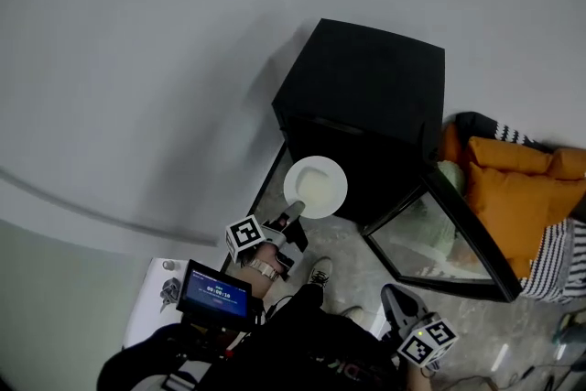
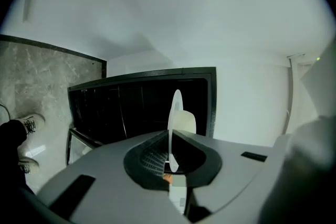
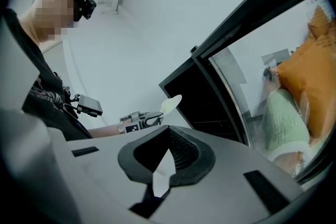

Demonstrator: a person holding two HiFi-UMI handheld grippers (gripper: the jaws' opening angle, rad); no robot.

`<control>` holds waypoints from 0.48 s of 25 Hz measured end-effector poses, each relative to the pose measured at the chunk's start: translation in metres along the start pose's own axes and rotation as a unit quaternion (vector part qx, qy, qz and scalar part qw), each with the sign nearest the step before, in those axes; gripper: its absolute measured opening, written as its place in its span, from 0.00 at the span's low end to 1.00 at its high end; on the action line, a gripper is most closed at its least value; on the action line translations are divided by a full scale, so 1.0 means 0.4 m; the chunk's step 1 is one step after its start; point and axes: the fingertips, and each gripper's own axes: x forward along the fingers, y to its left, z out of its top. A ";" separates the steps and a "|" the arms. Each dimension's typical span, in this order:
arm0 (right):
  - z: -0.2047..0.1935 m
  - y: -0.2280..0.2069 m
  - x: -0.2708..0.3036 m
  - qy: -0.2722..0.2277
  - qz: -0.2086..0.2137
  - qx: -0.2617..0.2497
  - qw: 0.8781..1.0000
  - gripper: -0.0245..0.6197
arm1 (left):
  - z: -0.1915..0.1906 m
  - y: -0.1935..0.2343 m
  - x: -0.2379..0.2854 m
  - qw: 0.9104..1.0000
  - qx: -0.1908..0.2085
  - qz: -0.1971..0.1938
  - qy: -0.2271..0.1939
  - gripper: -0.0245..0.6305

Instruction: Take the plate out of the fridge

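A round white plate point(image 1: 316, 187) hangs in the air just in front of the black mini fridge point(image 1: 366, 96), whose door stands open. My left gripper point(image 1: 291, 217) is shut on the plate's near rim. In the left gripper view the plate point(image 2: 176, 113) stands edge-on between the jaws of the left gripper point(image 2: 169, 136), with the fridge's dark inside point(image 2: 136, 110) behind it. My right gripper point(image 1: 400, 309) hangs low at the right near the door, shut and holding nothing. In the right gripper view the right gripper point(image 3: 169, 132) looks toward the plate point(image 3: 171, 104) and the open fridge point(image 3: 205, 97).
The glass fridge door point(image 1: 449, 243) is swung out to the right over the marble floor. Orange cushions point(image 1: 517, 188), striped fabric and a pale green cloth point(image 1: 449, 179) lie beyond the door. A white box point(image 1: 156, 293) sits at the lower left. A shoe point(image 1: 320, 271) is below the plate.
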 end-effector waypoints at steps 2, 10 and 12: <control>0.001 0.015 0.003 0.003 0.017 -0.007 1.000 0.05 | 0.002 -0.055 -0.037 1.000 0.002 -0.010 -0.009 0.06; -0.003 0.056 0.012 0.010 0.063 -0.031 0.997 0.05 | 0.015 -0.302 -0.087 0.998 -0.001 -0.054 -0.044 0.06; 0.001 0.059 0.007 0.006 0.067 -0.033 0.997 0.05 | 0.024 -0.364 -0.078 0.997 0.011 -0.063 -0.052 0.06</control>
